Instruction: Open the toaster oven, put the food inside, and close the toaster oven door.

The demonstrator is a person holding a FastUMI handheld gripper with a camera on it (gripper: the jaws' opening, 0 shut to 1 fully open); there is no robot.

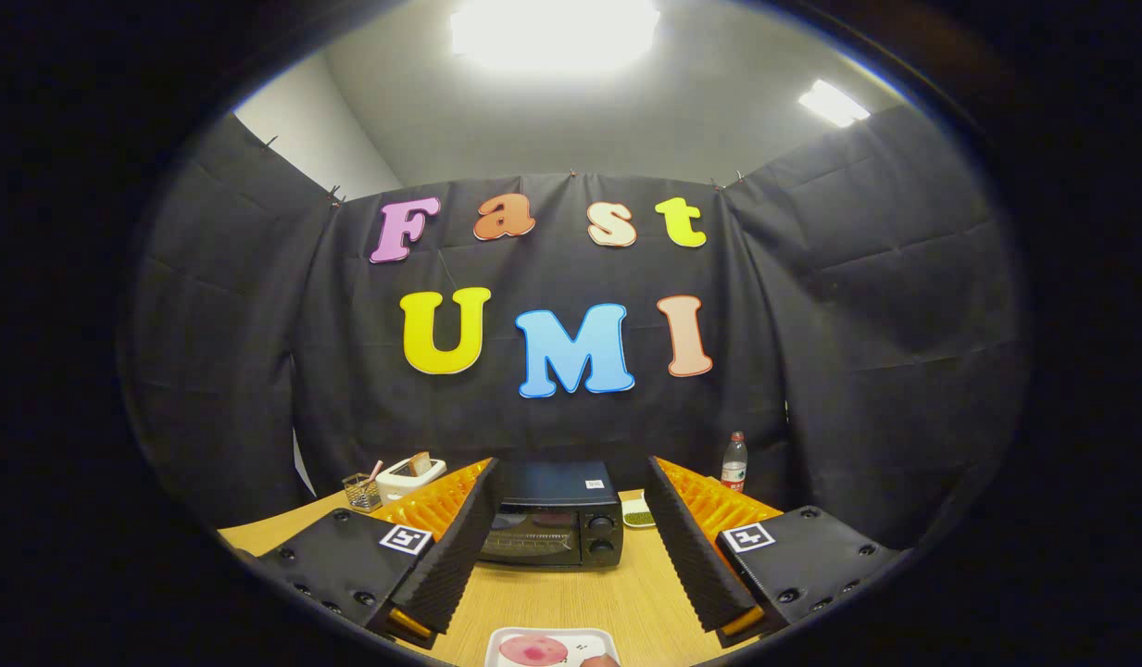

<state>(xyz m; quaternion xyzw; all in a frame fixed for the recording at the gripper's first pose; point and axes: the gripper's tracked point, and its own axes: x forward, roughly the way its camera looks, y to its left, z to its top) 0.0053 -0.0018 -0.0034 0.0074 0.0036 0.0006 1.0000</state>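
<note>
- Gripper view: the gripper [571,547] is spread wide with nothing between its fingers, low in the frame over the wooden desk [571,593]
- The black toaster oven [552,523] sits at lower centre, beyond the fingers, door closed
- A white plate [552,648] with pink food [532,650] lies at the bottom centre
- A white toaster [410,475] and a pen cup [361,492] stand lower left; a water bottle [734,462] lower right
</note>
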